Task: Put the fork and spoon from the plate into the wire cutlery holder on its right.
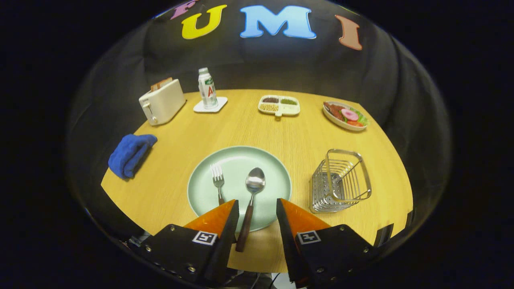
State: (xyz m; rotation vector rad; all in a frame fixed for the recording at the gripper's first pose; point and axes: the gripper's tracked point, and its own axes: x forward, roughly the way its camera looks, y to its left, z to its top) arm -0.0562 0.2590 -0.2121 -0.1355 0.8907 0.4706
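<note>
We hold the gripper open over the plate. The spoon lies between its fingers, probably not touched yet; the fork beside it. Next we squeeze, then lift toward the wire holder.

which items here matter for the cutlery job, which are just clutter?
Job: fork, spoon (handle between the open gripper's fingers), plate, wire cutlery holder.
Clutter: toaster, bottle, blue cloth, divided snack tray, food dish.
</note>
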